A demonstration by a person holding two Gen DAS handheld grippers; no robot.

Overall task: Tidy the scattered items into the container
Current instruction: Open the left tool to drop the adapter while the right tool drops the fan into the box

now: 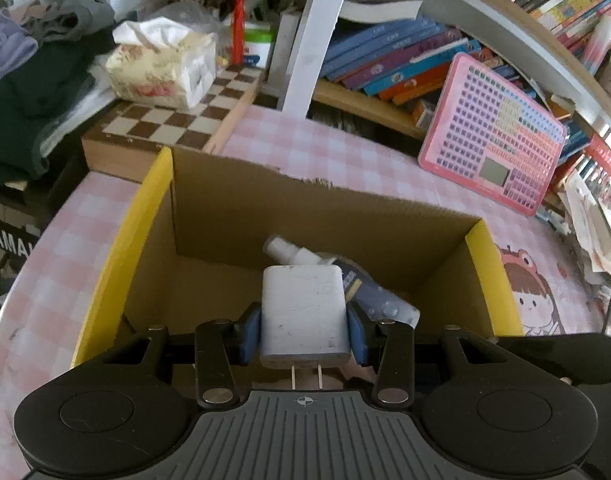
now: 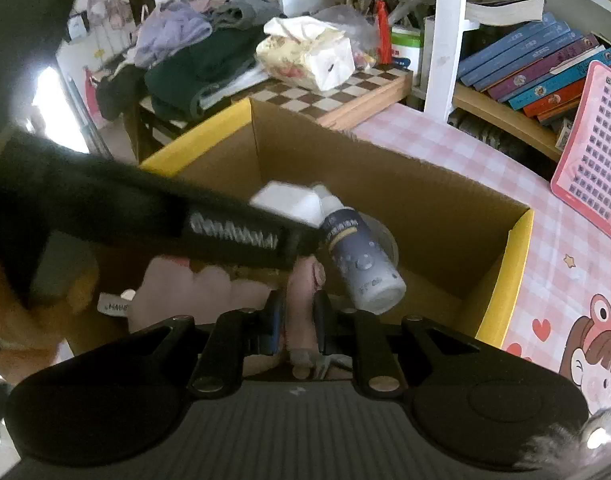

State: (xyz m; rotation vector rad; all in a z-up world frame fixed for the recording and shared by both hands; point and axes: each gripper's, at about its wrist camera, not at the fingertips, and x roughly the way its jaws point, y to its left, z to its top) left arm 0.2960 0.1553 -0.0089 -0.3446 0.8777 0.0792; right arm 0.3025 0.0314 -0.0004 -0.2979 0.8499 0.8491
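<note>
An open cardboard box (image 1: pixel 317 216) with yellow flaps stands on the pink checked table. My left gripper (image 1: pixel 304 330) is shut on a white plug-in charger (image 1: pixel 303 312), prongs toward the camera, held over the box. A spray bottle (image 1: pixel 369 292) with a white cap lies inside the box. In the right wrist view my right gripper (image 2: pixel 299 326) is shut on a pink toy (image 2: pixel 301 300) at the box's near side. The bottle (image 2: pixel 357 256) and the charger (image 2: pixel 285 200) show there too, with the left gripper's black body (image 2: pixel 145 208) crossing in front.
A chessboard box (image 1: pixel 177 120) with a tissue pack (image 1: pixel 161 64) stands behind the cardboard box. A pink button toy board (image 1: pixel 493 132) leans on a bookshelf (image 1: pixel 405 60) at the right. Folded clothes (image 1: pixel 33 80) pile at the left.
</note>
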